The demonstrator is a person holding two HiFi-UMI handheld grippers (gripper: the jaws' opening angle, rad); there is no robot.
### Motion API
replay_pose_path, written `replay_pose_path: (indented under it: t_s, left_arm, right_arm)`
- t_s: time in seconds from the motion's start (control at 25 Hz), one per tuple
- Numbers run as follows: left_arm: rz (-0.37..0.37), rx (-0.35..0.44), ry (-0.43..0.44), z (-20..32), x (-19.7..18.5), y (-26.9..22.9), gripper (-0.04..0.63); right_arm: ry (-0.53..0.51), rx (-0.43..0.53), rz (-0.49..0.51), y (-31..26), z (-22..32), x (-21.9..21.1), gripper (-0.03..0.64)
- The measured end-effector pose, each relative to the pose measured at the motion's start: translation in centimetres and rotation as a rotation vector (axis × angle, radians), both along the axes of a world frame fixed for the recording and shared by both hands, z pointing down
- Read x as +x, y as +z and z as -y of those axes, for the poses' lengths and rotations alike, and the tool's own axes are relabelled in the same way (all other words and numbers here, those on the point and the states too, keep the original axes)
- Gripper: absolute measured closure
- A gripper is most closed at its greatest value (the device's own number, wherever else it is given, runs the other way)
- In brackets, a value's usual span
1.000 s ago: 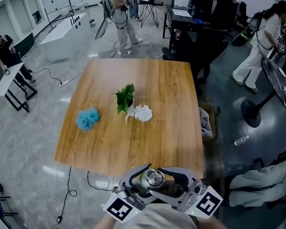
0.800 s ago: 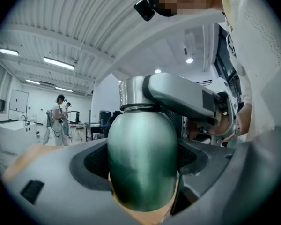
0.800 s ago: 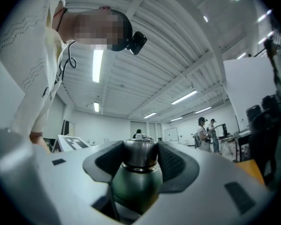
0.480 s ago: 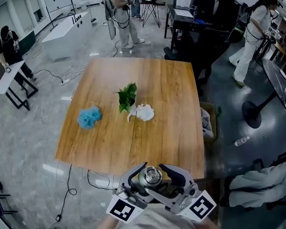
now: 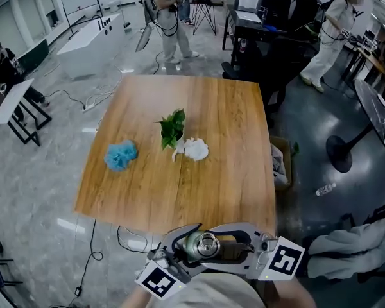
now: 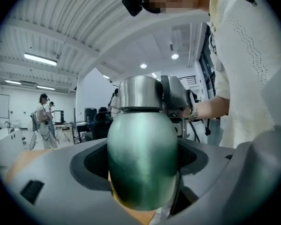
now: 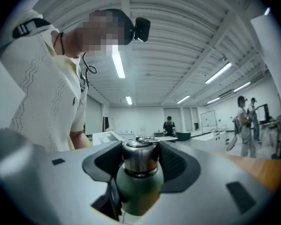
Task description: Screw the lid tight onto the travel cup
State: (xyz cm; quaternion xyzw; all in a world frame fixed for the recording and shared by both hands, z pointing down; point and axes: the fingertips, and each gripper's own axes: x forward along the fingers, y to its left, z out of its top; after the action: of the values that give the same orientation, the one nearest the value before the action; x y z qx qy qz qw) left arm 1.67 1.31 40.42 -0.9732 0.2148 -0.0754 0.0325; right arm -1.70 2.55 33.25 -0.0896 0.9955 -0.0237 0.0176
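While the person stands at the near edge of the wooden surface [image 5: 231, 172], both tools meet on the travel cup [image 5: 191, 246], which is held in the air just off that edge, close to the person's chest and not resting on the surface. The left hand-held gripper [image 6: 141, 172] has its dark padded jaws drawn in against the rounded green body, one on each side. The right hand-held gripper [image 7: 139, 165] is closed higher up, its jaws pressed to the two sides of the steel lid [image 7: 139, 157], which sits on the cup's neck above the green body. From above, the lid's round top faces upward between the two tools.

Each tool carries a cube with a black-and-white square marker, the left one [image 5: 159, 280] and the right one [image 5: 284, 262] both below the near edge of the surface; these patterns are the only print I can make out.

Near the middle of the surface lie a green leafy sprig [image 5: 170, 128], a white crumpled thing [image 5: 192, 149] touching it, and a blue fluffy puff [image 5: 120, 155] a little apart toward the left edge.
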Motion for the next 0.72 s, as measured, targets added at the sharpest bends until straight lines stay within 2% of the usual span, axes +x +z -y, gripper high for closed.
replay_pose_path:
  t_s: [0.16, 0.28, 0.44, 0.56, 0.72]
  left_arm:
    - [-0.017, -0.003, -0.159, 2.0, -0.7, -0.3, 0.201]
    - [-0.020, 0.002, -0.254, 2.8, -1.1, -0.5, 0.201]
    - [0.067, 0.001, -0.368, 3.5, -1.9, 0.9, 0.201]
    - [0.057, 0.015, -0.367, 3.4, -1.8, 0.9, 0.201]
    - [-0.028, 0.004, -0.283, 2.8, -1.1, 0.1, 0.201]
  right_arm:
    - [0.220, -0.002, 0.078, -0.4, 1.8, 0.1, 0.365]
    - [0.322, -0.046, 0.109, -0.5, 2.4, 0.0, 0.365]
    - [0.413, -0.087, 0.051, 0.6, 3.0, 0.1, 0.367]
    - [0.441, -0.094, 0.012, 0.9, 2.9, 0.0, 0.368]
    - [0.355, -0.095, -0.002, 1.1, 2.1, -0.2, 0.362]
